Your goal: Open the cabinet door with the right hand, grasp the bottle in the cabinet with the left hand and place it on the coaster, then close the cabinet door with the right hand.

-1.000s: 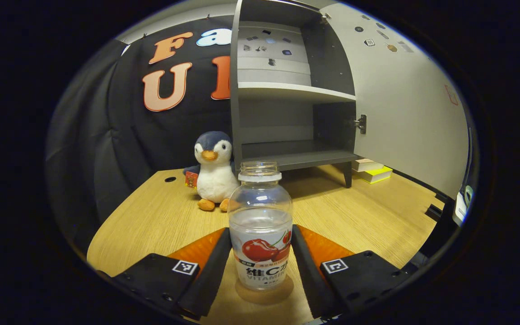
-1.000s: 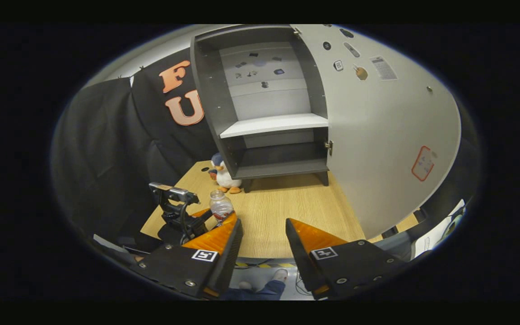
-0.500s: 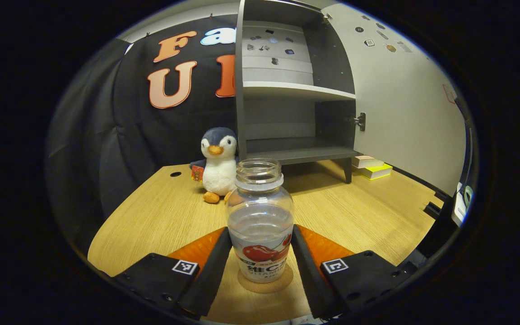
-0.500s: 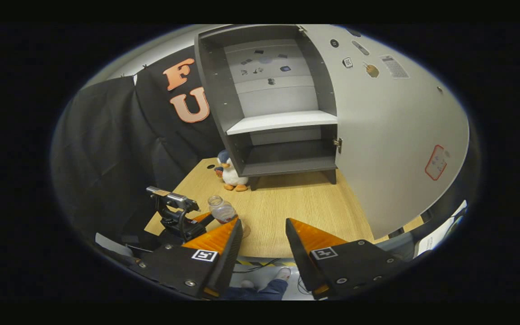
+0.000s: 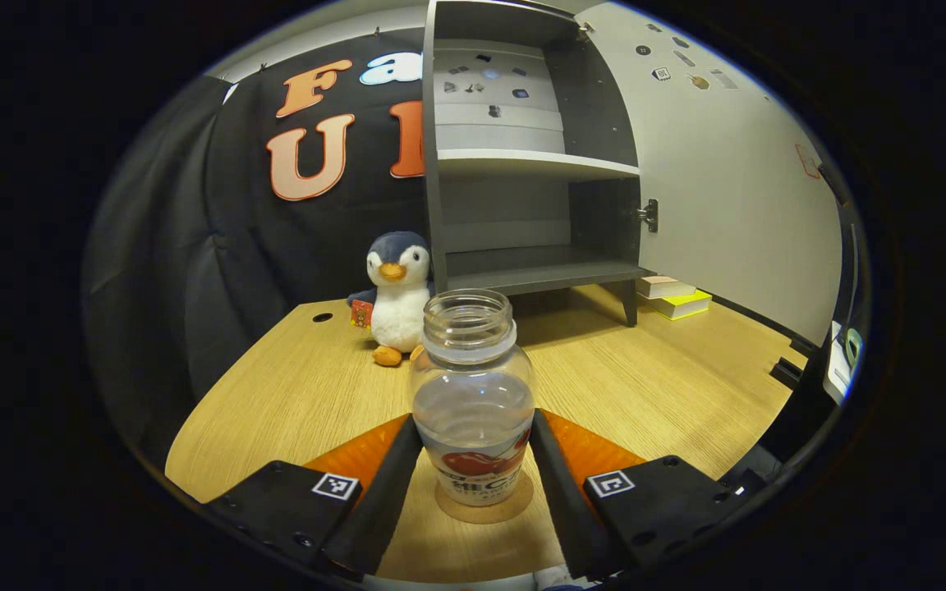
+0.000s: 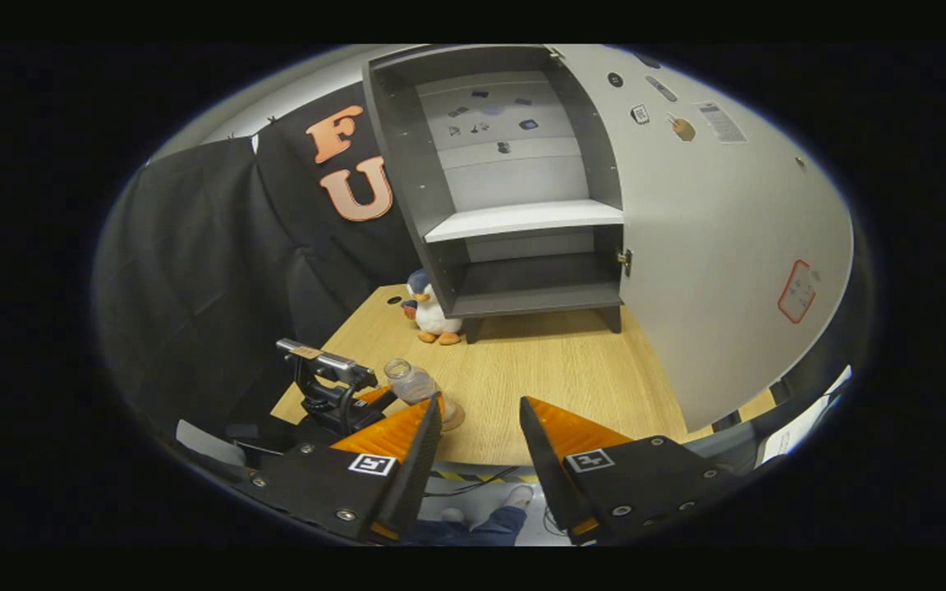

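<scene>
A clear, capless bottle (image 5: 473, 386) with a cherry label stands upright on a round cork coaster (image 5: 485, 507) near the table's front edge. My left gripper (image 5: 475, 423) is shut on the bottle, one finger pressed against each side of its lower body. In the right gripper view, the left gripper (image 6: 333, 394), the bottle (image 6: 411, 382) and the coaster (image 6: 454, 419) lie at lower left. My right gripper (image 6: 479, 406) hangs open and holds nothing, above the table's front edge. The grey cabinet (image 6: 522, 189) stands at the back, its white door (image 6: 727, 246) swung wide open to the right.
A plush penguin (image 5: 395, 295) sits left of the cabinet (image 5: 522, 164). Two stacked books (image 5: 674, 297) lie under the open door (image 5: 736, 189). The wooden table (image 5: 670, 377) stretches bare between bottle and cabinet. A person's shoe (image 6: 514, 497) shows below the table's edge.
The left gripper has lowered the bottle onto the coaster and still holds it. The right gripper, still open, has turned slightly left, so the cabinet sits farther right in its view.
</scene>
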A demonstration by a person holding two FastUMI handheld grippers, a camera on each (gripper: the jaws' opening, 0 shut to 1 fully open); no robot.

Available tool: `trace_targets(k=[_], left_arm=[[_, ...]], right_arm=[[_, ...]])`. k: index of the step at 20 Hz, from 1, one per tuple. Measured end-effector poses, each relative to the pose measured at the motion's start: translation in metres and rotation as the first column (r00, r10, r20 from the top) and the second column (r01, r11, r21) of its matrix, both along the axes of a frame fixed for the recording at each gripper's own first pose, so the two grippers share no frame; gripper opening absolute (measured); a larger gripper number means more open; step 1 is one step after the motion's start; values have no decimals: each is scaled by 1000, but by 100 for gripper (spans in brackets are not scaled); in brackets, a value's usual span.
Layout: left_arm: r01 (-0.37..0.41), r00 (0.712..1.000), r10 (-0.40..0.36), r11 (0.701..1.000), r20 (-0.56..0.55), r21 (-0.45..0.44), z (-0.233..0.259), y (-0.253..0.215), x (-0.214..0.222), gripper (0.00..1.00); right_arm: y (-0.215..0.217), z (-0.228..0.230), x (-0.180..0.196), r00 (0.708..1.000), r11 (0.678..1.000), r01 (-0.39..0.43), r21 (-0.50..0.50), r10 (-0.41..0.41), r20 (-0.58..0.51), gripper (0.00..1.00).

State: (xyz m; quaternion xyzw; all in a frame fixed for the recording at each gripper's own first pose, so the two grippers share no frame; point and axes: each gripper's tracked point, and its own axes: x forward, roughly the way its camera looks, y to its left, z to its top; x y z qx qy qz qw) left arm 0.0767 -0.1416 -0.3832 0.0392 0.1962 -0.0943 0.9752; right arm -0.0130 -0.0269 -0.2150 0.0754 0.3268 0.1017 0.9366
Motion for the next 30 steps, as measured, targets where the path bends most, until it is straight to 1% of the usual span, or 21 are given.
trace_targets(k=[1, 2, 4, 6, 9, 13, 17, 21, 23, 25, 28, 30], left_arm=[[-5, 1000, 5, 1000, -10, -10, -2, 0, -1, 87], [-13, 1000, 13, 1000, -24, -13, -4, 1, -3, 87], [-24, 1000, 24, 1000, -10, 1, -1, 3, -4, 88], [-16, 1000, 16, 1000, 5, -4, 4, 2, -4, 88], [-28, 1000, 28, 1000, 13, -4, 11, 4, -7, 88], [-24, 999, 24, 1000, 29, -3, 24, 6, -9, 88], [-19, 998, 19, 1000, 65, 5, 49, 7, -16, 88], [-23, 995, 19, 999, 103, 33, 87, 9, -27, 88], [-1, 993, 1, 1000, 118, -1, 111, 2, -32, 88], [24, 992, -23, 1000, 122, -8, 128, -3, -36, 88], [46, 988, -42, 999, 149, -19, 156, -5, -36, 88], [49, 984, -44, 999, 171, -22, 171, -6, -33, 88]], right_arm=[[-1, 0, -1, 1000, 1000, -2, -6, 2, 1, 61], [-1, 0, -1, 1000, 1000, -5, -6, 5, 3, 61], [-1, 2, -2, 1000, 1000, -5, -4, 5, 5, 61], [-1, 1, -4, 1000, 1000, -7, 1, 7, 4, 61], [-2, 2, -6, 1000, 1000, -8, 3, 8, 9, 61], [-2, 3, -10, 1000, 1000, -9, 7, 9, 9, 61], [2, 11, -14, 999, 1000, -15, 15, 14, 37, 61], [-8, 33, -15, 996, 999, 13, 35, -16, 91, 61], [-19, 53, -12, 989, 998, 38, 42, -43, 140, 61], [-32, 77, -10, 978, 997, 63, 42, -70, 199, 61], [-60, 116, -6, 949, 994, 109, 31, -113, 295, 63], [-84, 139, -6, 929, 989, 149, 27, -149, 339, 63]])
